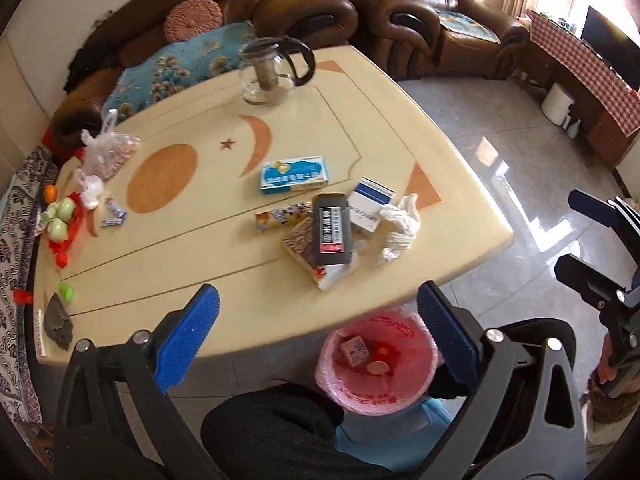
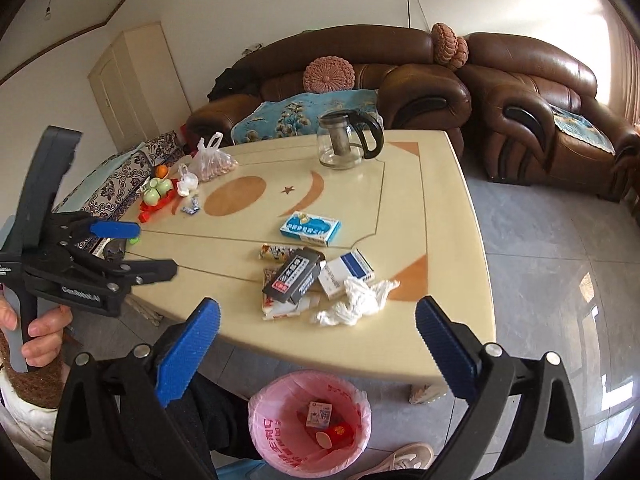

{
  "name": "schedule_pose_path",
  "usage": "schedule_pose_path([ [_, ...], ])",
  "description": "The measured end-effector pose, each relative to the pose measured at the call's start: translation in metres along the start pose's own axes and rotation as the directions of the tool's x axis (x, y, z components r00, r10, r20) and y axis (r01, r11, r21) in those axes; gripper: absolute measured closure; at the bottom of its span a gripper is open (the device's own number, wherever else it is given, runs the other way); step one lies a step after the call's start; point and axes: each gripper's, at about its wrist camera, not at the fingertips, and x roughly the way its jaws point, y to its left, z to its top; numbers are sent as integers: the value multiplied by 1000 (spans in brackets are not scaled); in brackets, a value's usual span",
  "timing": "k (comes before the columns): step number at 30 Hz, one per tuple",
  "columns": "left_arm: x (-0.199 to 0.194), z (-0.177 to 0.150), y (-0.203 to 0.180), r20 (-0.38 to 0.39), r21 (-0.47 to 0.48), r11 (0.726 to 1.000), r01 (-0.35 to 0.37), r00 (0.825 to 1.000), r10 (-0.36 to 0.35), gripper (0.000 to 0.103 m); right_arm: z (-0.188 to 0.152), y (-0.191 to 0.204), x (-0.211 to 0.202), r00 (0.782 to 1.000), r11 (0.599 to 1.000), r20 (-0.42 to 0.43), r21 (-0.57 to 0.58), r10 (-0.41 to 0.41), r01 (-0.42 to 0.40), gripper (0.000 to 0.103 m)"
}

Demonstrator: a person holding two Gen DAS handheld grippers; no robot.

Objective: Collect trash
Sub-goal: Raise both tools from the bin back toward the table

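Observation:
A pile of trash lies near the table's front right: a black box (image 1: 333, 229) (image 2: 293, 275), a blue-and-white box (image 1: 369, 205) (image 2: 347, 274), crumpled white tissue (image 1: 399, 227) (image 2: 354, 303), a snack wrapper (image 1: 282, 215) and flattened cartons (image 1: 316, 258). A blue medicine box (image 1: 294, 174) (image 2: 311, 228) lies farther in. A bin with a pink bag (image 1: 376, 362) (image 2: 310, 420) stands below the table edge, holding a small carton. My left gripper (image 1: 318, 322) (image 2: 154, 250) is open and empty above the edge. My right gripper (image 2: 318, 338) (image 1: 568, 236) is open and empty.
A glass teapot (image 1: 272, 70) stands at the far side of the cream table (image 1: 180, 272). At the left are a bag of nuts (image 1: 108, 152), green fruit on red plastic (image 1: 60, 220) and candy wrappers (image 1: 114, 214). Brown sofas (image 1: 360, 20) ring the table.

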Motion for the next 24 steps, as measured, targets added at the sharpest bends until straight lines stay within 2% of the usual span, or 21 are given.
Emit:
schedule_pose_path([
  [7,24,19,-7,-42,13,1000,-12,999,12,6,13,-7,10,1000,1000,5,-9,5,-5,7],
  [16,65,29,-7,-108,23,999,-29,994,31,6,9,-24,48,998,1000,-65,17,16,-15,7],
  [24,98,43,-6,-162,8,1000,-2,987,4,6,6,-35,82,994,999,-110,35,18,-14,7],
])
